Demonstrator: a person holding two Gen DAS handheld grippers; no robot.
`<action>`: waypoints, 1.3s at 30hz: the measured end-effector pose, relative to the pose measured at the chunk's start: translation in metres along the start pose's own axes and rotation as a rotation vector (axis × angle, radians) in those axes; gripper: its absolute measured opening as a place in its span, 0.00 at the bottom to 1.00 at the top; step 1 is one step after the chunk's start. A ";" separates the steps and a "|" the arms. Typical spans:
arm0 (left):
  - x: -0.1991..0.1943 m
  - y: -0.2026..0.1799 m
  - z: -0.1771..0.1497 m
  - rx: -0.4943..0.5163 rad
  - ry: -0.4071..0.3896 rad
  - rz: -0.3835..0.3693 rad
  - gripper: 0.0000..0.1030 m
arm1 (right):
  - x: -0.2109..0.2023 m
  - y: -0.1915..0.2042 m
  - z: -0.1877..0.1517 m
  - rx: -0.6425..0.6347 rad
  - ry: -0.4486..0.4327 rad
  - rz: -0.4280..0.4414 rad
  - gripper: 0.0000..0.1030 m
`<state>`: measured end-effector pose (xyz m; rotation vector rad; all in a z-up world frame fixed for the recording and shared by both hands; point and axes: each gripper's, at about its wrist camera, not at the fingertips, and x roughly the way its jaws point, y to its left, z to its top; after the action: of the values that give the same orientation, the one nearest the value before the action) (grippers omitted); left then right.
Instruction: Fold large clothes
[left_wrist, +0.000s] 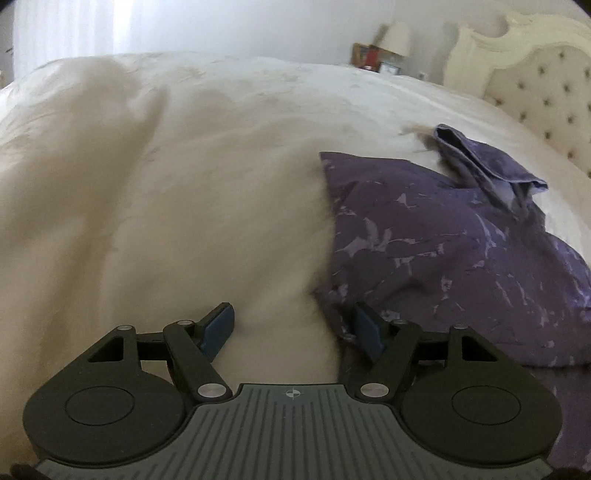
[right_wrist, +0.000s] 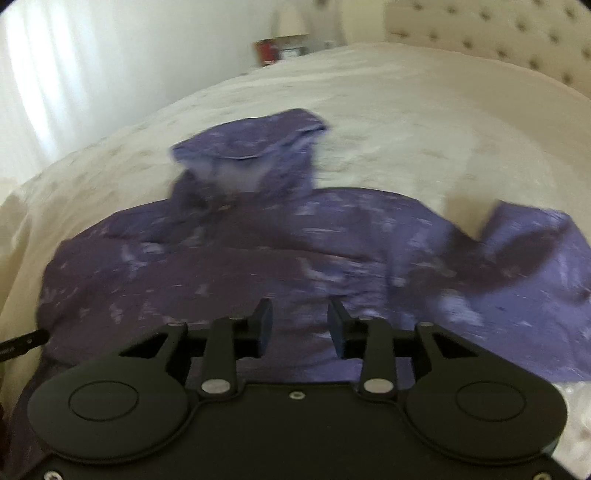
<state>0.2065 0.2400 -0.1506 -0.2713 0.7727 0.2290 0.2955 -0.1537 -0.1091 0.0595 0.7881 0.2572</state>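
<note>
A purple hoodie with pale marbled marks (left_wrist: 443, 251) lies spread on the bed, its hood (left_wrist: 487, 162) pointing toward the headboard. My left gripper (left_wrist: 293, 326) is open at the hoodie's left edge. Its right finger (left_wrist: 367, 328) sits over the purple hem and its left finger (left_wrist: 219, 325) over bare bedspread. In the right wrist view the hoodie (right_wrist: 221, 266) fills the middle, with the hood (right_wrist: 251, 147) at the far end and a sleeve (right_wrist: 535, 251) bunched out to the right. My right gripper (right_wrist: 300, 325) hovers open over the hoodie's body with nothing pinched.
The cream bedspread (left_wrist: 166, 166) stretches wide to the left of the hoodie, with soft folds. A tufted headboard (left_wrist: 535, 92) stands at the far right. A lamp (left_wrist: 397, 37) and small items sit on a nightstand beyond the bed. White curtains (right_wrist: 55, 74) hang at the left.
</note>
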 end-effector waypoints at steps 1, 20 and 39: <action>-0.002 0.002 0.000 -0.003 0.002 0.002 0.68 | 0.001 0.010 0.002 -0.022 -0.006 0.022 0.44; 0.000 -0.004 -0.008 -0.035 -0.019 0.025 0.69 | 0.090 0.220 0.043 -0.339 0.017 0.371 0.53; -0.007 -0.007 -0.013 -0.046 -0.064 0.037 0.70 | 0.115 0.199 0.045 -0.251 0.036 0.306 0.76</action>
<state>0.1952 0.2289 -0.1537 -0.2920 0.7098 0.2898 0.3636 0.0697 -0.1272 -0.0622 0.7762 0.6465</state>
